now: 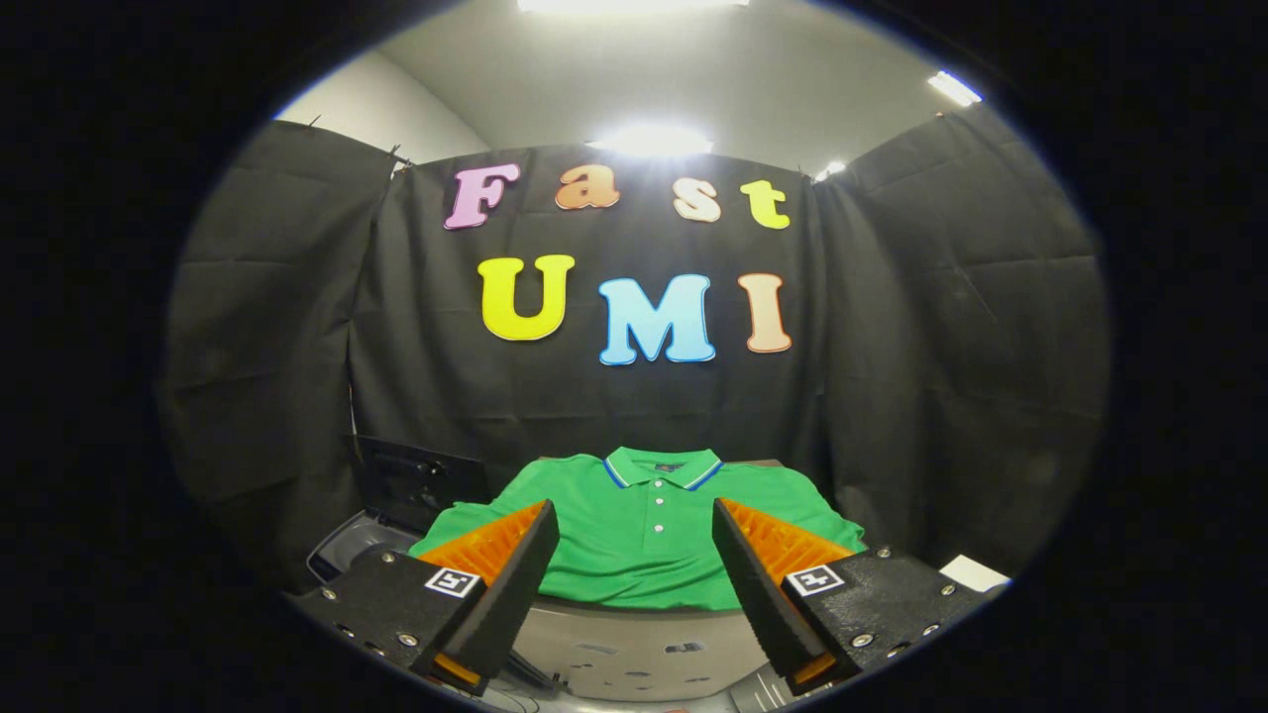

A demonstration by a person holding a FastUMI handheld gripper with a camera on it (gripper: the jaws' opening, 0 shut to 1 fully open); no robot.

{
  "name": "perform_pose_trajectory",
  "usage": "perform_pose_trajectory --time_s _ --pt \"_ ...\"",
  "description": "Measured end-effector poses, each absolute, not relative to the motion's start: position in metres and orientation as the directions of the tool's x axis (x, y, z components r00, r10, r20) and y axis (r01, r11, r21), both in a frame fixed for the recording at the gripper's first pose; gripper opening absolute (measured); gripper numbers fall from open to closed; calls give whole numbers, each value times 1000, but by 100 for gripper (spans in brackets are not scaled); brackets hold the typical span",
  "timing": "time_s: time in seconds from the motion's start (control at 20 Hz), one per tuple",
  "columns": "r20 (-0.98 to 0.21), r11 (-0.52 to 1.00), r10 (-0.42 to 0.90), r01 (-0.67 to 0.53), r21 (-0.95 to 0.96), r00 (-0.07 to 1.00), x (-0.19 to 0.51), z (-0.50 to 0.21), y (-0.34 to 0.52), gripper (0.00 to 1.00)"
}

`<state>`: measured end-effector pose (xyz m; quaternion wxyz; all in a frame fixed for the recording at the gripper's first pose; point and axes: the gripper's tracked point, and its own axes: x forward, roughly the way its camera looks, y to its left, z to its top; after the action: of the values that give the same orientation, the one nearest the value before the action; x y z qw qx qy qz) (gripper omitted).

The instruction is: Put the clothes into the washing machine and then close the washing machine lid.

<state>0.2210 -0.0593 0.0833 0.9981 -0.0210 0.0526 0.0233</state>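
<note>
In the gripper view we are looking along the tool [635, 555], whose two fingers are standing spread apart and pinching nothing. One green polo shirt [644, 530] is lying flat on a counter [634, 634] at lower centre of the frame, just ahead of the fingers and showing between them. At lower left, beside the shirt, we are seeing one washing machine [352, 545] with its dark lid [416, 480] raised; we cannot tell what its tub is holding.
</note>
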Motion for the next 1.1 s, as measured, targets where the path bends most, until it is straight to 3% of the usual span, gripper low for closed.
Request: perform_pose_trajectory --time_s 1.1 --pt "-450 988 99 -141 -59 887 376 20 -72 96"
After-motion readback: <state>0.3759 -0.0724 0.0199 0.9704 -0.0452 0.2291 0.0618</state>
